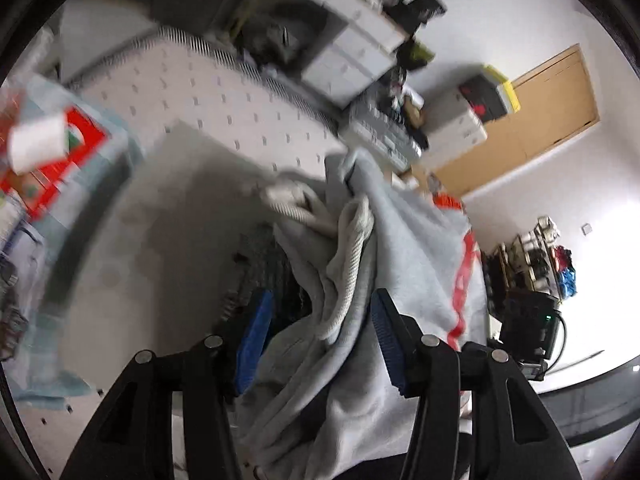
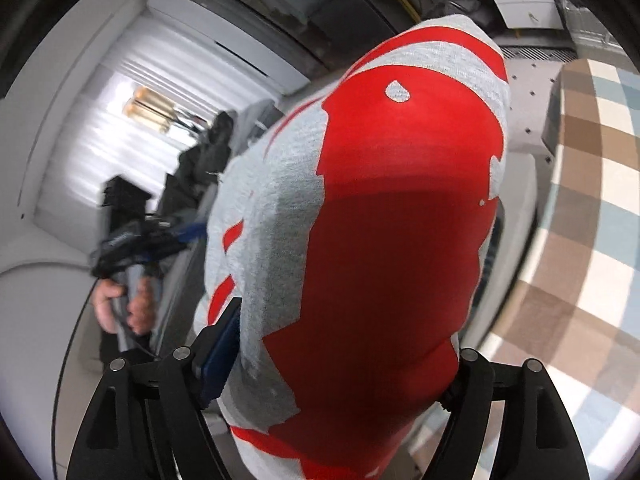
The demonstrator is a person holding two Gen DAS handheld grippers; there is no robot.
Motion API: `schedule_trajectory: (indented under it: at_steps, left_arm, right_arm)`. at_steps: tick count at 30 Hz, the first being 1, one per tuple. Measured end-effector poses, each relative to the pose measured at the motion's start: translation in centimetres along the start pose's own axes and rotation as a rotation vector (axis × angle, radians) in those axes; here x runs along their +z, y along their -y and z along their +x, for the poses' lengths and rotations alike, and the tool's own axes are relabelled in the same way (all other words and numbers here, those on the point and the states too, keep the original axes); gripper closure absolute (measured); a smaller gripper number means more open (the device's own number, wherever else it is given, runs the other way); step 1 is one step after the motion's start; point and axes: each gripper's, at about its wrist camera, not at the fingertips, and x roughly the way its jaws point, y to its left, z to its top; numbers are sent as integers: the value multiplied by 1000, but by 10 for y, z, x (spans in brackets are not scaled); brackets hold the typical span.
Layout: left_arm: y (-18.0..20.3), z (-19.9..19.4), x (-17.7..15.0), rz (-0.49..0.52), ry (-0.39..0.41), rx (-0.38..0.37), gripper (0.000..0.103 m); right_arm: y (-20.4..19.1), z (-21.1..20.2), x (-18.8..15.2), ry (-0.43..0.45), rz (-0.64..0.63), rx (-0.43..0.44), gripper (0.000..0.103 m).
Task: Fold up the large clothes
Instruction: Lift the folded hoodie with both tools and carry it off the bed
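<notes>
Here's the grey sweatshirt (image 1: 400,240), bunched up and hanging through the middle of the left wrist view, its ribbed cuff (image 1: 352,256) drooping between the blue pads. The left claw (image 1: 320,336) sits half spread with cloth lying between its fingers; whether the pads really bite the fabric, I cannot tell. Behind it, in the upper left of the frame, lies the perforated white counter (image 1: 208,100).

Over to the right wrist view: the big red print (image 2: 380,220) on that same garment fills the centre. The right claw (image 2: 344,344) is spread wide, its left pad (image 2: 224,340) just beside the cloth, the other pad hidden, so no firm pinch is visible there either. At the left edge a hand (image 2: 120,304) holds the other tool.

My read: the garment needs laying flat first. Best to take two clear edges, shoulders or hem, lift until the bundle falls open, then lower it onto bare counter, print down, sleeves untangled.
</notes>
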Motion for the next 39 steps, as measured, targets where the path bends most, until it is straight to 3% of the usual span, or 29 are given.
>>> schedule_trajectory:
  at_steps: [2,5,9,11,13,14,17,19,22,27,28,30,34,37,39]
  left_arm:
    - [8,-8,-12,48,25,-35,56]
    - [41,-5,-45,168,-7,-78,56]
    - [67,37,-81,299,-80,-96,56]
    - [62,72,-80,302,-133,-51,56]
    - [38,106,-73,224,-167,-5,56]
    - [24,113,-67,189,-170,-18,56]
    - [4,125,-56,135,-151,-73,57]
    - [0,127,-54,141,-137,-91,56]
    - [-8,123,-59,158,-130,-104,56]
    - [-45,94,-64,108,-101,-168,56]
    - [-50,92,-63,104,-90,-174,56]
    - [-51,79,-71,113,-84,-175,56]
    - [-57,69,-80,123,-62,-189,57]
    - [-54,72,-82,124,-40,-199,57]
    - [-58,74,-86,116,-32,-197,57]
  right_arm:
    - [1,2,3,-26,-7,-18,25]
    - [-4,7,10,-68,6,-43,25]
    - [-15,9,18,-110,18,-49,24]
    - [-14,5,17,-121,32,-47,22]
    - [-15,-7,19,-113,24,-59,22]
    - [-15,-13,19,-108,13,-65,21]
    - [-20,-40,12,-50,-64,-179,6]
    - [-26,-60,8,-5,-132,-279,5]
    - [-52,-77,12,77,-212,-352,5]
    - [-124,-60,18,245,-590,-489,0]
    - [-136,-46,20,217,-652,-503,0]
    - [-150,-1,33,53,-705,-557,0]
    - [-151,86,58,-216,-642,-676,0]
    - [-140,133,68,-302,-635,-811,0]
    - [-129,153,70,-353,-611,-846,0]
